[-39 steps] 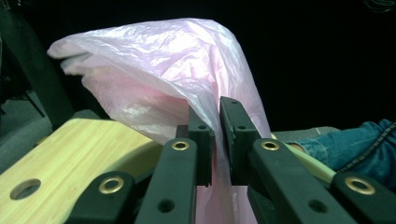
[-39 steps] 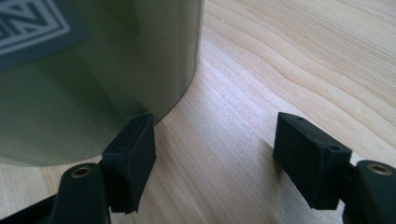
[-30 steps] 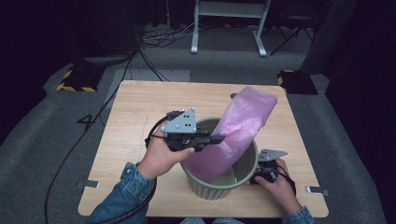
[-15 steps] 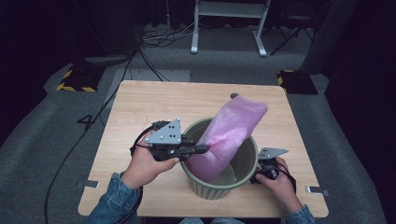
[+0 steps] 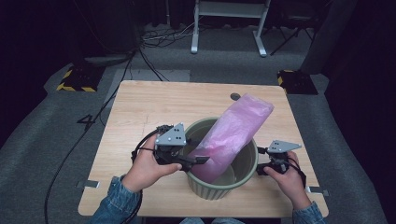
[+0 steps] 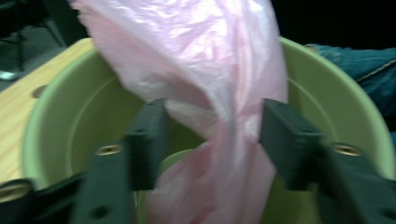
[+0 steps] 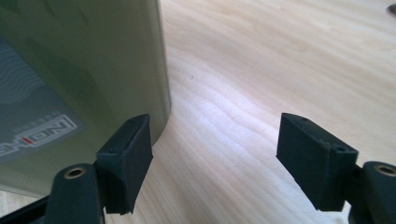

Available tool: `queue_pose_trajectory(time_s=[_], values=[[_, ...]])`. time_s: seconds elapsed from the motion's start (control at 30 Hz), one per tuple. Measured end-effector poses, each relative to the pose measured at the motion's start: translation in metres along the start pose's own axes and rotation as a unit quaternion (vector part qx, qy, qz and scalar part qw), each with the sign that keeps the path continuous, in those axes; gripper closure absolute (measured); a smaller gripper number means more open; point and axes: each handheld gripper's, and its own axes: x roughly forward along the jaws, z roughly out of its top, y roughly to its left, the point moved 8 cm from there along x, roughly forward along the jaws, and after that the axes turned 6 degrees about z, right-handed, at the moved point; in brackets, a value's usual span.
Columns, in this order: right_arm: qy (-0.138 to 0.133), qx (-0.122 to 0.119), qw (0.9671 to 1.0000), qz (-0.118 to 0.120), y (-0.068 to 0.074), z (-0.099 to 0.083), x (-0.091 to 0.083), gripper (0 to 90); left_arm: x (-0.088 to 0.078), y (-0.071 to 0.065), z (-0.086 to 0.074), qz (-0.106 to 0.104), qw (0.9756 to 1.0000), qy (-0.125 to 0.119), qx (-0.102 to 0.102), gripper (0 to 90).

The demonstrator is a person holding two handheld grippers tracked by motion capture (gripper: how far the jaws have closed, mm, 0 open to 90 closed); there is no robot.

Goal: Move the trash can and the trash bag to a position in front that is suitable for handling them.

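The pink bag [image 5: 231, 135] is standing inside the green bin [image 5: 243, 175], not yet spread over its rim; left gripper [image 6: 212, 140] jaws have just been opening around it; right gripper [image 7: 215, 140] jaws are gaping beside the bin

Pink bag [image 5: 231, 135] bottom hidden inside green bin [image 5: 243, 175], its top cut off and blurred in left gripper view; bin label [image 7: 35, 133] cropped, partly unreadable.
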Motion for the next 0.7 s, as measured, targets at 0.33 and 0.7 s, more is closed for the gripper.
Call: queue_pose_trajectory(time_s=[0.33,0.7], values=[[-0.013,-0.009,0.9997,-0.019,-0.005,0.014,-0.028,26.8,-0.009,0.013,0.024,0.024,0.9990,-0.036,-0.014,31.5],[-0.011,-0.003,0.9999,-0.002,0.006,0.030,-0.035,26.5,0.032,0.041,0.048,0.026,0.9982,0.019,-0.050,34.4]])
